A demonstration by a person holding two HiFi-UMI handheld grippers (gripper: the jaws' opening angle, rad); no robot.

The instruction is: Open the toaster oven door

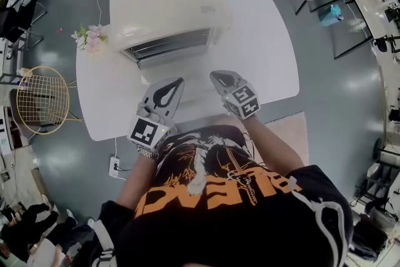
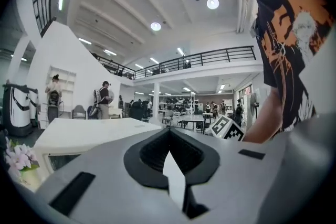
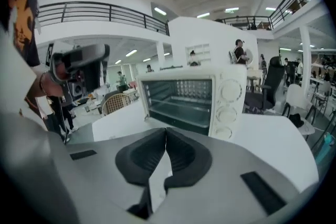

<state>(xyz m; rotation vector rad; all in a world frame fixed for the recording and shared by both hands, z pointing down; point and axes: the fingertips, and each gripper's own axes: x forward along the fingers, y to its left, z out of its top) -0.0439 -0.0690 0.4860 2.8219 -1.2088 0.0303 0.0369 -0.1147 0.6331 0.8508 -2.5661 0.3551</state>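
One toaster oven sits toward the far side of the white desk, its front turned to the person standing at the near edge. From the right gripper view its cavity is plainly exposed: the wire rack and the back wall show with no glass in front of them, and three round knobs run down the panel to the side. The door looks to be swung down and lying out flat below the opening, though most of it is hazy from above and hidden behind the tool in the right gripper view. By that reading the task is as good as done, since the door is already open and nothing is left but perhaps to draw clear. The left tool and the right tool both hang over the desk just in front of the oven, near the door's edge but touching neither it nor each other. Each one is clenched on nothing; in its own view the dark pads meet at the tips with only bare desk showing behind. Further out, a small bunch of pale flowers stands at the desk's corner beside the oven, and a wire-framed chair waits on the floor off that side.
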